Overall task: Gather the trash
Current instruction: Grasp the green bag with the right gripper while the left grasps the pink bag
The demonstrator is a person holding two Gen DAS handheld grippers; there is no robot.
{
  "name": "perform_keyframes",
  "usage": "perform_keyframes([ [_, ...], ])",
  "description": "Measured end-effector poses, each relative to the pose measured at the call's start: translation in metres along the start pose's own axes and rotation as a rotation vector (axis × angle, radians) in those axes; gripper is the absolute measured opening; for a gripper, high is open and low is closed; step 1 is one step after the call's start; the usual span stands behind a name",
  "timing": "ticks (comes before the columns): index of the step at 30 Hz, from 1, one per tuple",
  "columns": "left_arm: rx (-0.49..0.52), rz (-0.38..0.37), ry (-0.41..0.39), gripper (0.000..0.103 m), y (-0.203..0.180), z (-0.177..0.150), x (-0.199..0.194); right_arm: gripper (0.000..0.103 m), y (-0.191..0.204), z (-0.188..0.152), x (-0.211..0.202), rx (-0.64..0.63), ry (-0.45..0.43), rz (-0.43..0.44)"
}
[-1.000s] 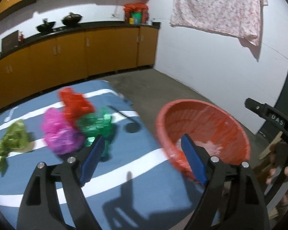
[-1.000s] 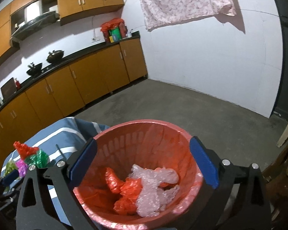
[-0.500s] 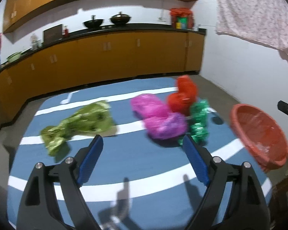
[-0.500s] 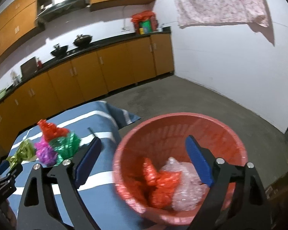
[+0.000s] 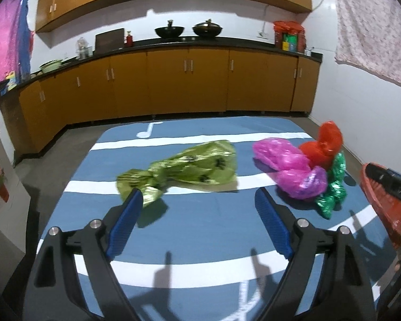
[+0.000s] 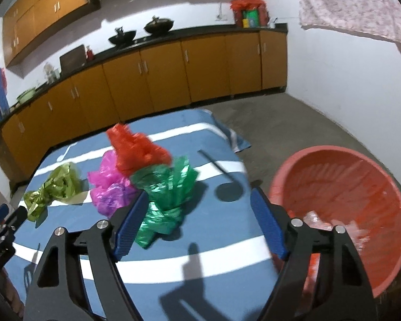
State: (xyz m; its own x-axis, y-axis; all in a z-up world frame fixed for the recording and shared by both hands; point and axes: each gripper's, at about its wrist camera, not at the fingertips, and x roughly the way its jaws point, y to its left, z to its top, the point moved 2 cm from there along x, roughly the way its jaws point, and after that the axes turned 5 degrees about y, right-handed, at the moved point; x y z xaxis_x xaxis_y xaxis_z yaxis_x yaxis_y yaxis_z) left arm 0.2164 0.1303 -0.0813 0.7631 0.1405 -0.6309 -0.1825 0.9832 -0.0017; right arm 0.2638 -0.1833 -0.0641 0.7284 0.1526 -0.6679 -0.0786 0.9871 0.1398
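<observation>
Crumpled bags lie on a blue striped tablecloth: an olive-green one, a pink one, a red one and a shiny green one. My left gripper is open and empty, hovering just in front of the olive bag. My right gripper is open and empty, with the shiny green bag just past its left finger. The red basket holds clear and red trash at the right, beyond the table edge. The red bag, pink bag and olive bag show in the right wrist view.
Orange kitchen cabinets with a black counter run along the back wall. A floral cloth hangs on the white right wall. Grey concrete floor surrounds the table. The other gripper shows at the right edge of the left wrist view.
Both grippers have swung left, away from the basket and toward the bags on the table. The olive bag now sits centred before the left gripper. Both stay open and empty.
</observation>
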Motion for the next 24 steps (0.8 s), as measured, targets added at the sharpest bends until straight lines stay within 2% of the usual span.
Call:
perform_keyframes([
  [7, -0.041, 0.018, 0.012, 0.084, 0.024, -0.003, 0.005, 0.068, 0.027, -0.001, 0.029, -0.047, 0.078, -0.019],
  [15, -0.051, 0.007, 0.018, 0.084, 0.03, -0.006, 0.009, 0.065, 0.032, -0.001, 0.048, -0.057, 0.137, -0.051],
  [17, -0.052, 0.003, 0.02, 0.084, 0.029, -0.006, 0.011, 0.061, 0.033, 0.0, 0.054, -0.064, 0.16, -0.052],
  [21, -0.057, -0.013, 0.021, 0.084, 0.026, -0.005, 0.012, 0.044, 0.034, -0.002, 0.06, -0.065, 0.202, -0.032],
  [24, -0.057, -0.031, 0.02, 0.084, 0.02, -0.003, 0.012, 0.037, 0.033, -0.005, 0.056, -0.074, 0.204, -0.021],
])
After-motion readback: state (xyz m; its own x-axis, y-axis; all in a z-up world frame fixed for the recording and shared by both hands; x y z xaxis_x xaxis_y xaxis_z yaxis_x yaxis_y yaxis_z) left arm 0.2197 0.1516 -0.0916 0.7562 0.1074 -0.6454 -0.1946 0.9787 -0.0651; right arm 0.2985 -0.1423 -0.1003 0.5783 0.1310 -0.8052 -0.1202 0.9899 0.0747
